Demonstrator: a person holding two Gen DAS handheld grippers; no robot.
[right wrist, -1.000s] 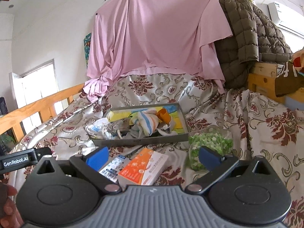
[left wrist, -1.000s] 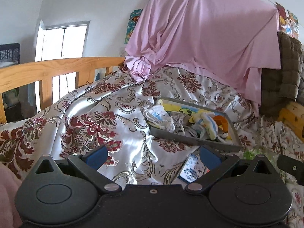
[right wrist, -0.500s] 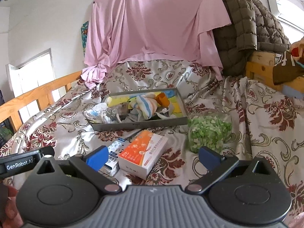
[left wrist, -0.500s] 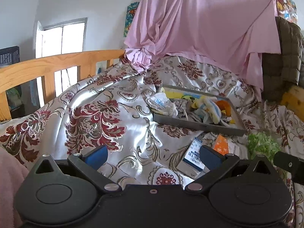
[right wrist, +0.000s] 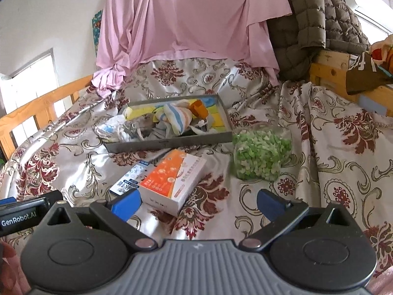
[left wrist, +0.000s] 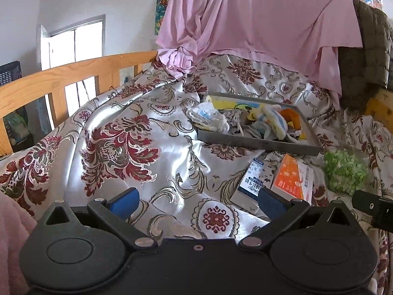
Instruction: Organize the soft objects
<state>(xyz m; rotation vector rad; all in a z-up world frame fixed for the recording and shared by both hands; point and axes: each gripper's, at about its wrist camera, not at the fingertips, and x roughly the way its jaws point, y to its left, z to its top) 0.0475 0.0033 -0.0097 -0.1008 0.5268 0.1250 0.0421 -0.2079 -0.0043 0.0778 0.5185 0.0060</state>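
1. My left gripper hovers over the floral bedspread, fingers spread wide apart, nothing between them.
2. My right gripper likewise has its fingers wide apart and empty; the orange box lies just ahead of its left finger.
3. The grey tray sits mid-bed and holds the soft items: a striped cloth, an orange piece and a white bundle hanging over its left rim.
4. A blue-and-white box touches the orange box; the bag of green bits rests just right of the tray.
5. A pink sheet drapes behind.
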